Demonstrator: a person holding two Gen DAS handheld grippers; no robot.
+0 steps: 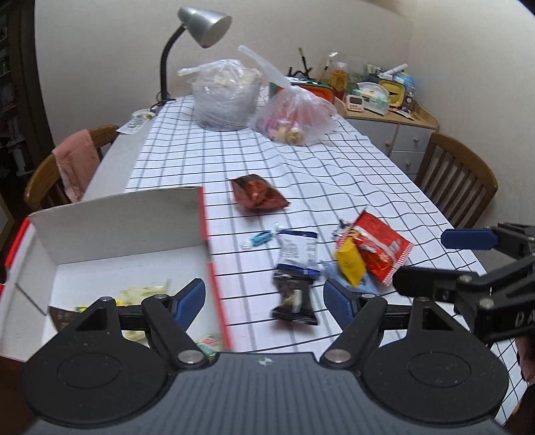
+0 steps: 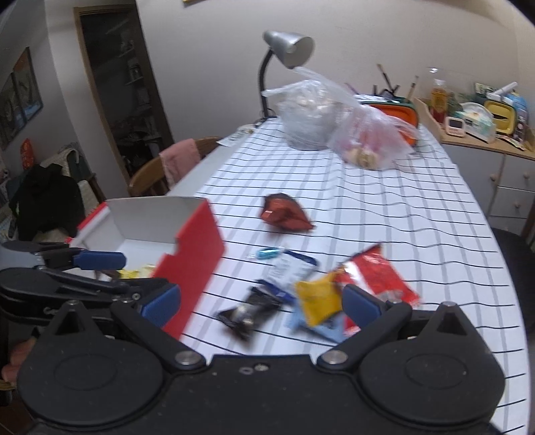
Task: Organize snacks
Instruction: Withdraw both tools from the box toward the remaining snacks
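Hovering over the checked tablecloth (image 1: 334, 174), left gripper (image 1: 264, 297) has its blue pads spread wide, nothing pinched; a black-wrapped snack (image 1: 294, 297) lies on the cloth between them, blurred, untouched. Right gripper (image 2: 260, 301) is also spread, empty, above the loose pile: yellow packet (image 2: 317, 297), red packet (image 2: 378, 267), white-and-blue packet (image 2: 291, 267), small blue candy (image 2: 267, 253). A dark red foil bag (image 1: 257, 192) lies apart, further up the table. The red-and-white box (image 1: 127, 234) stands open at the table's left edge, with a few pale wrapped snacks (image 1: 143, 289) on its floor. Two clear plastic bags (image 1: 294, 117) sit at the far end near a desk lamp (image 1: 200, 23).
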